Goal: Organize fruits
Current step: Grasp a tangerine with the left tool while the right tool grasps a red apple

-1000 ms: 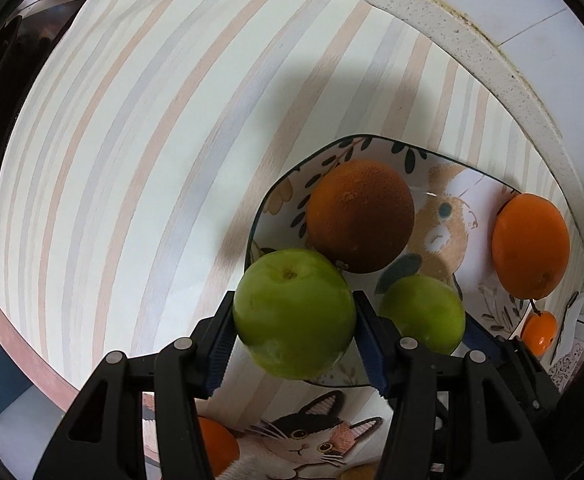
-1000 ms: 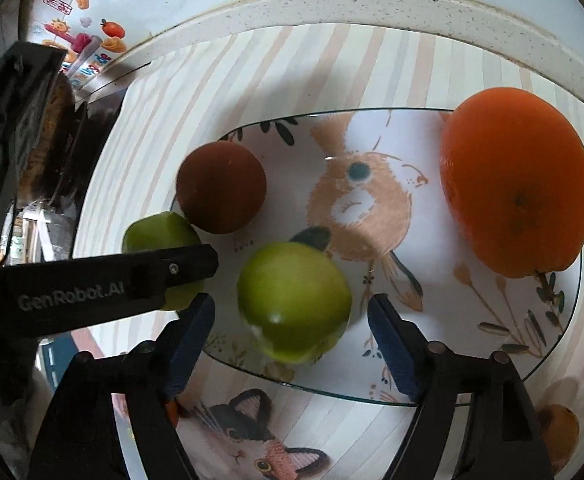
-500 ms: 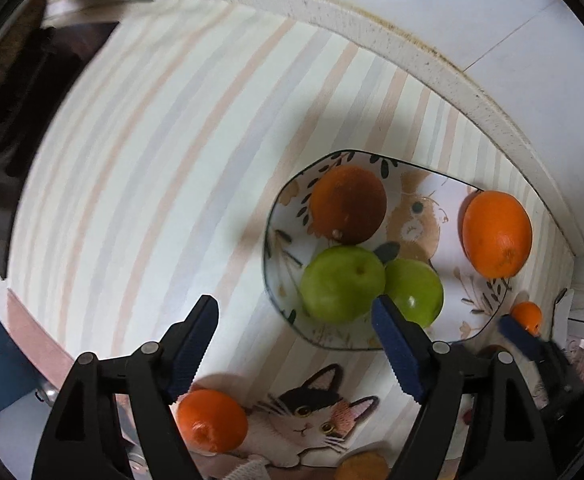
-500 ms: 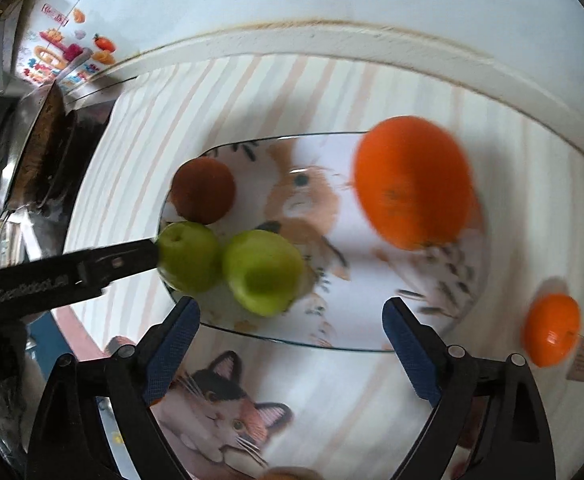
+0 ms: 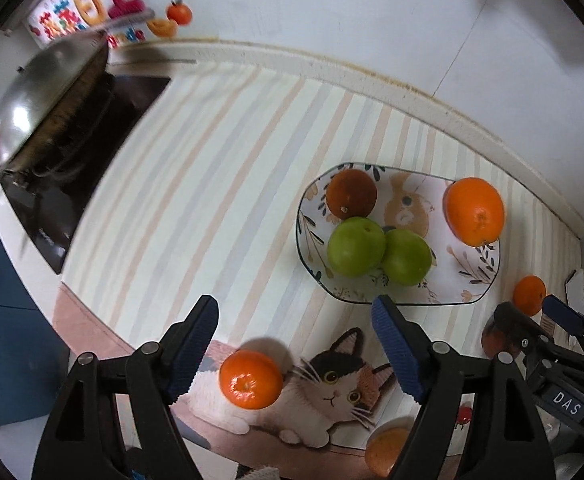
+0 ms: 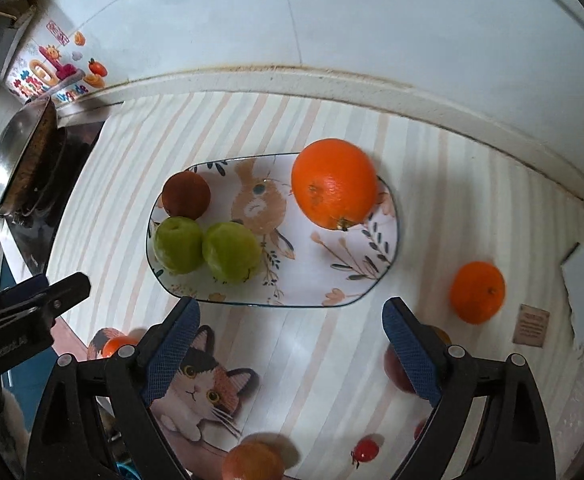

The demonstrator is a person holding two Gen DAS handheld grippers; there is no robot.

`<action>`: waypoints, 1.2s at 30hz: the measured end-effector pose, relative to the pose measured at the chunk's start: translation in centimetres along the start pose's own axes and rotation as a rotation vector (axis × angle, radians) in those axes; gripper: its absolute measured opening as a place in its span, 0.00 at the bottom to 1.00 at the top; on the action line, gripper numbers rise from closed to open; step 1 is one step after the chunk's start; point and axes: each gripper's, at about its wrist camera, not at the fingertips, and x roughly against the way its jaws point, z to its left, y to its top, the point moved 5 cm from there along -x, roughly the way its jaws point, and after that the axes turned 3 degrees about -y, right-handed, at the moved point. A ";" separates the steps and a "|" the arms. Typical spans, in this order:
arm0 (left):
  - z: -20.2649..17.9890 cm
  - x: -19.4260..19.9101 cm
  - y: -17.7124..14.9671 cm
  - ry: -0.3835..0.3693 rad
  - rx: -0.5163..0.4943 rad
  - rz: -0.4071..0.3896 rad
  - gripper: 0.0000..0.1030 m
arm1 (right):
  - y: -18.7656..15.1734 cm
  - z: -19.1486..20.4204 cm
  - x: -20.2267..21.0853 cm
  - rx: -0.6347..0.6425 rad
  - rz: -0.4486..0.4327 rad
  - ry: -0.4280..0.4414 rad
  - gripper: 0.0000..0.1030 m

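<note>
A rabbit-print plate (image 5: pixel 468 292) (image 6: pixel 356 284) holds two green apples (image 5: pixel 356 246) (image 5: pixel 406 256) (image 6: pixel 177 244) (image 6: pixel 231 252), a brown fruit (image 5: pixel 351 194) (image 6: pixel 185 195) and a large orange (image 5: pixel 474 211) (image 6: pixel 334 183). My left gripper (image 5: pixel 296 340) is open and empty, above a small orange (image 5: pixel 250 379) on the cat mat. My right gripper (image 6: pixel 289 340) is open and empty, in front of the plate. Another small orange (image 6: pixel 477 292) (image 5: pixel 529 295) lies right of the plate.
A wok (image 5: pixel 39 100) (image 6: pixel 15 160) sits on the black stove at the far left. A reddish fruit (image 6: pixel 398 368), a tiny red fruit (image 6: pixel 365 450) and an orange fruit (image 6: pixel 253 460) lie near the front edge. The wall runs behind the striped mat.
My left gripper let go of the green apple on the plate next to the other one. Both grippers pulled up and back from the plate.
</note>
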 end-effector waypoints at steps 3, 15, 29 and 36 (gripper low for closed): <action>-0.3 1.4 -0.4 0.013 -0.014 -0.038 0.76 | -0.7 -0.1 1.7 -0.016 -0.025 -0.001 0.92; -2.1 6.5 -2.6 -0.031 -0.062 -0.127 0.76 | -2.0 0.2 8.6 -0.030 -0.134 0.000 0.92; 0.8 4.9 -5.7 -0.012 -0.016 -0.063 0.84 | -7.1 1.8 4.4 -0.033 0.089 0.156 0.92; 5.1 -0.4 -9.7 0.063 0.042 0.086 0.85 | -14.1 3.4 -5.5 0.011 0.423 0.175 0.92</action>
